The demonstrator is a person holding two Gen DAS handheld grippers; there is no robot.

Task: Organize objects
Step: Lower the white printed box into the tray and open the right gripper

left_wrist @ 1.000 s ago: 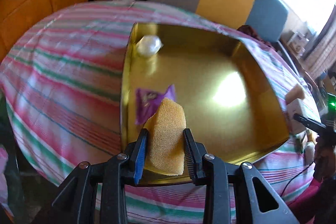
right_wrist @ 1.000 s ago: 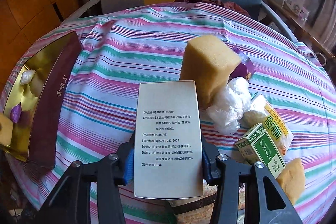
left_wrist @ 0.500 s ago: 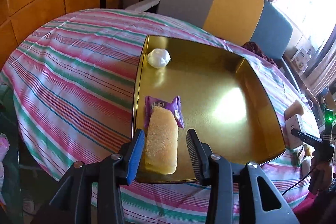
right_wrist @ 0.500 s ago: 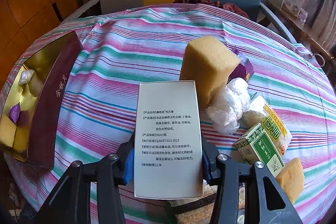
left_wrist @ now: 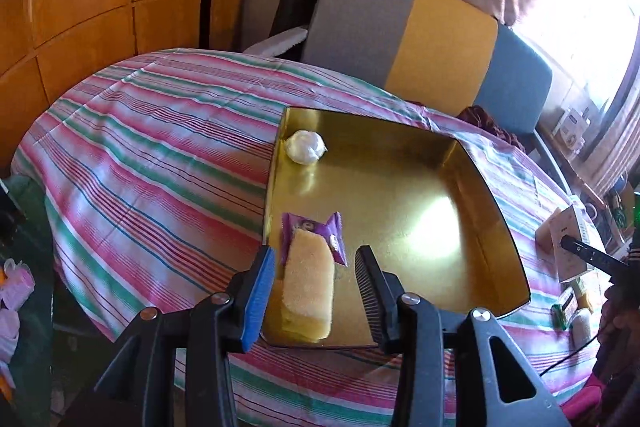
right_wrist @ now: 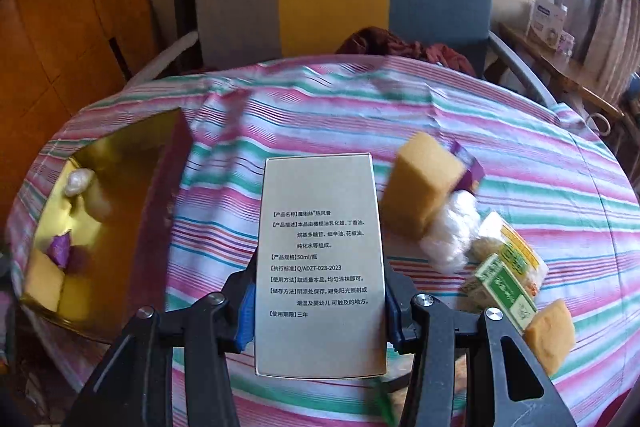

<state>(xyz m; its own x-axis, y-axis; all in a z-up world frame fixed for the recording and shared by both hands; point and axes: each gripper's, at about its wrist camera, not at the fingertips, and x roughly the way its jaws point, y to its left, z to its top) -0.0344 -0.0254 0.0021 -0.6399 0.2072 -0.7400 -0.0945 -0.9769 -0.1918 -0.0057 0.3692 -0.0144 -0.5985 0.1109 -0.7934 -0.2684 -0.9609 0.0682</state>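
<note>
Over at the gold tray (left_wrist: 496, 227) on the striped worktop (left_wrist: 160, 163), the left gripper (left_wrist: 316, 279) sits with its jaws apart and nothing in them, the yellow sponge (left_wrist: 308, 287) lying loose on the tray floor right between and below the pads, partly on a purple packet (left_wrist: 312, 231). Meanwhile the right gripper (right_wrist: 320, 307) is clamped on the pale printed box (right_wrist: 320, 259), held above the cloth with the tray off to its left. Looks like the sponge drop-off is done, so the next move is probably carrying the box over the tray wall and letting go on a bare patch.
</note>
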